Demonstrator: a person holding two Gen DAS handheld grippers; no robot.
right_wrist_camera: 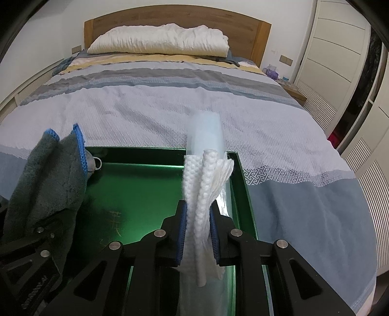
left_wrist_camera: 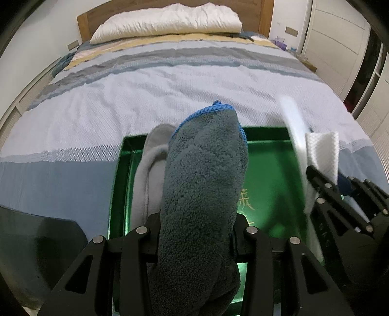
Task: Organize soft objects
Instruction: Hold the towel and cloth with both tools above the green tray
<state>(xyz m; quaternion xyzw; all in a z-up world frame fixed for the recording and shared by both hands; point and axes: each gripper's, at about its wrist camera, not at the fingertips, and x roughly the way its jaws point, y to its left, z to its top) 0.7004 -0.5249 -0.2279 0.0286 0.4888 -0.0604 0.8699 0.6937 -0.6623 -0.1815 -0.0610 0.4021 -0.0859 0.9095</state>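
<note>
On a bed [right_wrist_camera: 170,116] spread with a blue, grey and yellow striped cover, a green tray [right_wrist_camera: 136,189] sits near the foot. The left gripper [left_wrist_camera: 197,233] clamps a folded grey towel with blue edging [left_wrist_camera: 206,170] above the tray, beside a pale grey cloth [left_wrist_camera: 150,170] lying inside it. The right gripper [right_wrist_camera: 198,226] pinches a white waffle-weave cloth [right_wrist_camera: 201,189], together with a clear plastic sleeve [right_wrist_camera: 206,131], over the tray's right side. A white pillow [right_wrist_camera: 158,39] rests against the wooden headboard [right_wrist_camera: 170,17]; white wardrobe doors [right_wrist_camera: 340,48] line the right wall.
</note>
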